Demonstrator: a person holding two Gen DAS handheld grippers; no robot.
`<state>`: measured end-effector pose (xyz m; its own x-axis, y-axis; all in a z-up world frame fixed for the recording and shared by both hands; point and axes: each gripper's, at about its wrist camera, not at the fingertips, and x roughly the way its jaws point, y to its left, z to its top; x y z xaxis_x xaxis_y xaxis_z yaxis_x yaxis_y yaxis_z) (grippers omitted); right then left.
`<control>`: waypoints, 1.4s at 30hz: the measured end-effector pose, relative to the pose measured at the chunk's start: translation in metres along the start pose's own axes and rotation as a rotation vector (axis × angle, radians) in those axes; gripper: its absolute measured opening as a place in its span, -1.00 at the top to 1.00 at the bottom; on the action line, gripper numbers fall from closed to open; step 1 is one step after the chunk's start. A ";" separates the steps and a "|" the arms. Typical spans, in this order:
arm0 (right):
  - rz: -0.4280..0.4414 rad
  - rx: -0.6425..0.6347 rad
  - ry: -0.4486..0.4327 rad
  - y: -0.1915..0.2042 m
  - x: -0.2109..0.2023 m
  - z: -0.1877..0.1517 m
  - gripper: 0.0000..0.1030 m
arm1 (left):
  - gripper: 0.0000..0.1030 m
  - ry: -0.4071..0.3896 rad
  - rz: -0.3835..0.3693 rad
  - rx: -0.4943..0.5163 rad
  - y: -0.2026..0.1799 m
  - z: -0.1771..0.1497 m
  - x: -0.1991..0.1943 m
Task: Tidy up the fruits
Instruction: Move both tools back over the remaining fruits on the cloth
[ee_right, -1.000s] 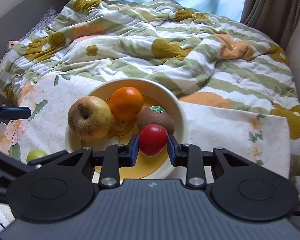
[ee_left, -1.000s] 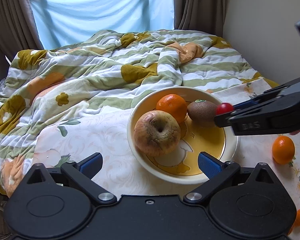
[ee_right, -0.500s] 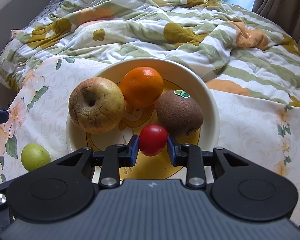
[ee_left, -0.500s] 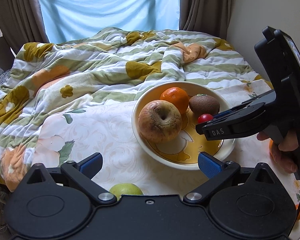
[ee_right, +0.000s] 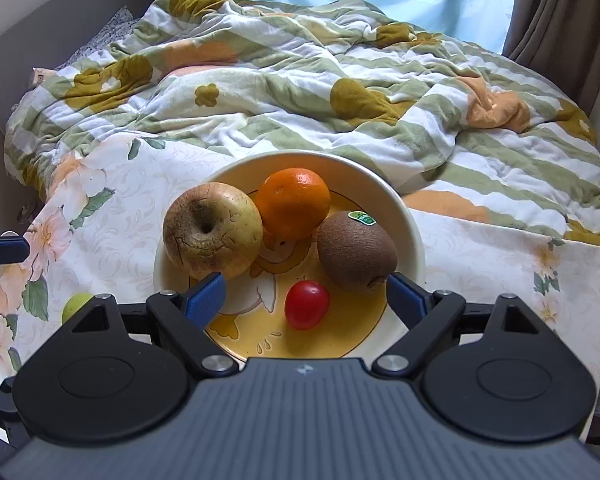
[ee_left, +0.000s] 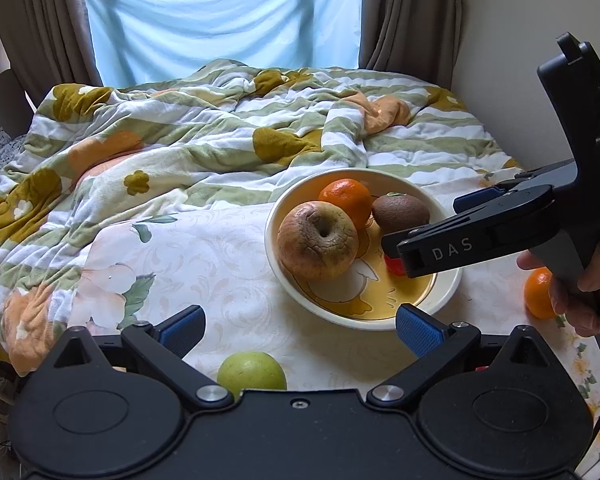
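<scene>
A cream bowl (ee_right: 416, 236) with a yellow inside holds a wrinkled apple (ee_right: 212, 234), an orange (ee_right: 294, 203), a kiwi (ee_right: 356, 252) and a small red tomato (ee_right: 307, 304). My right gripper (ee_right: 306, 292) is open, its jaws spread to either side of the tomato, which lies loose on the bowl floor. In the left wrist view the right gripper (ee_left: 404, 256) reaches over the bowl (ee_left: 448, 284) and hides most of the tomato (ee_left: 394, 265). My left gripper (ee_left: 300, 326) is open and empty, in front of the bowl, above a green apple (ee_left: 252, 372) on the cloth.
A floral cloth (ee_left: 204, 256) covers the surface under the bowl. A rumpled striped blanket (ee_left: 204, 140) lies behind it. Another orange (ee_left: 538, 294) sits right of the bowl by the hand. Curtains and a wall stand behind.
My right gripper lowered the tomato into the bowl and opened, letting it go. My left gripper pulled back, bringing the green apple into view.
</scene>
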<state>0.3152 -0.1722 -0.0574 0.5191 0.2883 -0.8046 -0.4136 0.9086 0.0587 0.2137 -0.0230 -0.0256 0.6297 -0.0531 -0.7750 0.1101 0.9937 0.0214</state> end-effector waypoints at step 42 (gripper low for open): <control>-0.146 0.209 -0.140 -0.015 -0.191 -0.179 -0.99 | -0.99 -0.157 -0.027 0.119 -0.056 -0.078 -0.082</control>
<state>0.0886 -0.2950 -0.0106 0.6663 0.1756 -0.7247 -0.1716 0.9819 0.0801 0.0956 -0.0662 -0.0128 0.7362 -0.1040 -0.6687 0.2135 0.9734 0.0836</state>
